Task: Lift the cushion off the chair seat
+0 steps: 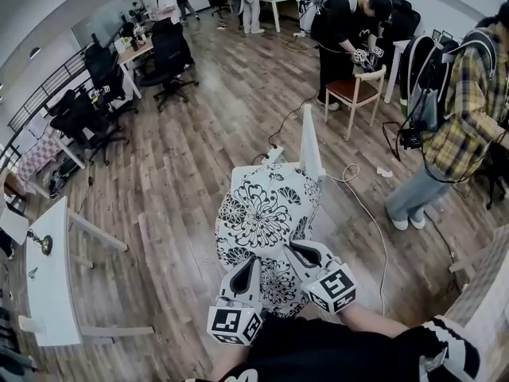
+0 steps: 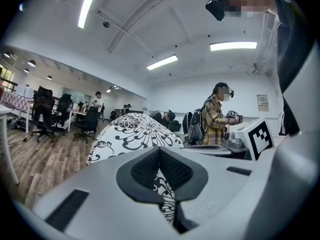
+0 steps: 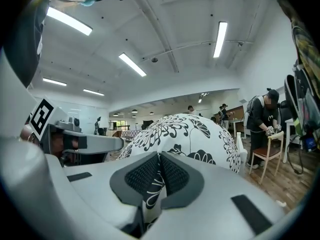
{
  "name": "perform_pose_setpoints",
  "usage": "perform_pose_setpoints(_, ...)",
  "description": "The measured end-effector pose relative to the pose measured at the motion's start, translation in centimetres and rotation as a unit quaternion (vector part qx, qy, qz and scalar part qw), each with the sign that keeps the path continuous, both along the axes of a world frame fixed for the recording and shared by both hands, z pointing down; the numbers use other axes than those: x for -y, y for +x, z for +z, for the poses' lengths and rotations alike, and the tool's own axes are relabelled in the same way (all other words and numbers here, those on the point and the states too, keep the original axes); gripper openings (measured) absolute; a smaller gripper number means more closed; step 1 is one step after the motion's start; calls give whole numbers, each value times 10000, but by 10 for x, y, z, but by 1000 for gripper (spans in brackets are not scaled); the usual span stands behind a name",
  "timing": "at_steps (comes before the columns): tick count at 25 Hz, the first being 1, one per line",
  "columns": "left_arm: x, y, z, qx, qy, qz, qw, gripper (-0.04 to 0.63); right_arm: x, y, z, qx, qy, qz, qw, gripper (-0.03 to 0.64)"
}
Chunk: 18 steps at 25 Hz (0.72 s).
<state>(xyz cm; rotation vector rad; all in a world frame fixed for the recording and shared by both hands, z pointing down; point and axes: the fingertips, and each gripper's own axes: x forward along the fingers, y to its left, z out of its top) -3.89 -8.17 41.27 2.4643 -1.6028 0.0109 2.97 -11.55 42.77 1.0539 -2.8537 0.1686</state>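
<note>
A white cushion (image 1: 262, 221) with a black flower print hangs in front of me, held by its near edge. My left gripper (image 1: 251, 264) is shut on that edge, with printed fabric pinched between its pads (image 2: 172, 171). My right gripper (image 1: 297, 251) is shut on the same edge, a little to the right. The left gripper view has the cushion (image 2: 135, 134) bulging ahead of the left gripper (image 2: 160, 173). It fills the middle of the right gripper view too, cushion (image 3: 185, 134) beyond right gripper (image 3: 159, 178). A white chair (image 1: 310, 138) stands just behind, its seat mostly hidden by the cushion.
A person in a plaid shirt (image 1: 465, 118) stands close on the right. Another person (image 1: 346, 26) bends over a wooden chair (image 1: 354, 92). A white desk (image 1: 52, 277) is at the left, black office chairs (image 1: 171, 62) farther back. A cable (image 1: 370, 213) crosses the wood floor.
</note>
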Motion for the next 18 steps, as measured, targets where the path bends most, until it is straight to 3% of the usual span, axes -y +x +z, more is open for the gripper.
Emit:
perform_pose_setpoints(13, -54, -7, -18, -29, 217, 35, 9998, 2, -48, 1, -10, 29, 59, 68, 10000, 31)
perform_pose_setpoints(18, -90, -12, -18, -121, 131, 134, 9998, 2, -85, -6, -13, -67, 83, 165, 9998, 31)
